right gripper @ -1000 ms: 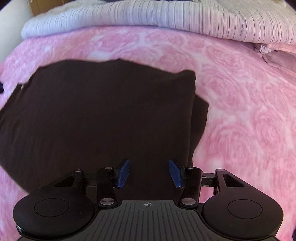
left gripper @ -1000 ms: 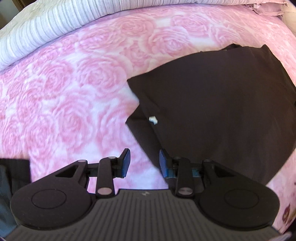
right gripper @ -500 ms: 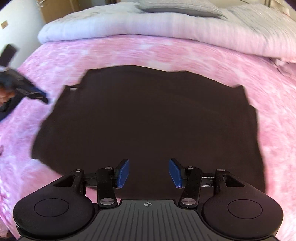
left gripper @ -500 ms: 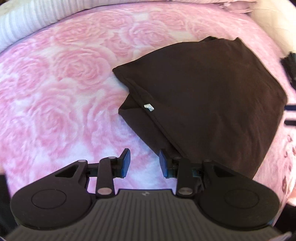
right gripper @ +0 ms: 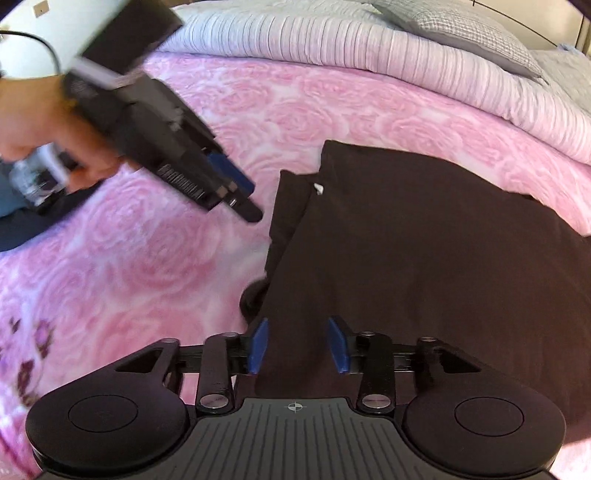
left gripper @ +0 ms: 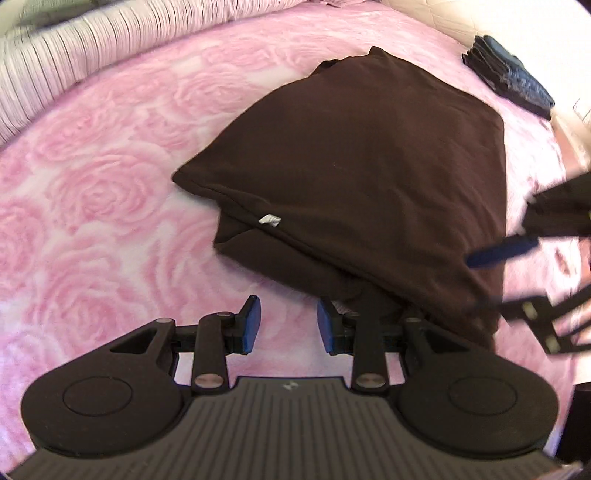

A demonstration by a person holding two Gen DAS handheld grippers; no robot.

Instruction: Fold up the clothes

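Observation:
A dark brown garment (left gripper: 369, 166) lies folded on the pink rose blanket (left gripper: 92, 184), with a small white label (left gripper: 269, 220) at its left edge. My left gripper (left gripper: 289, 325) hangs open over bare blanket just beside the garment's near left corner, nothing between its blue pads. My right gripper (right gripper: 298, 347) is over the garment (right gripper: 424, 258) at its near left edge. Its jaws are closing, the cloth lies under the gap, and the pads do not press on it. The left gripper (right gripper: 229, 188), blurred, shows in a hand in the right wrist view.
A striped pale duvet (right gripper: 406, 48) and a grey checked pillow (right gripper: 461, 29) lie along the far side of the bed. A stack of dark folded cloth (left gripper: 506, 70) sits beyond the garment at the right. A person's hand (right gripper: 37, 122) is at the left.
The right gripper has swept left across the garment to its left edge, and its jaws have narrowed. The left gripper has rolled and shifted; the right gripper now shows blurred at its view's right edge.

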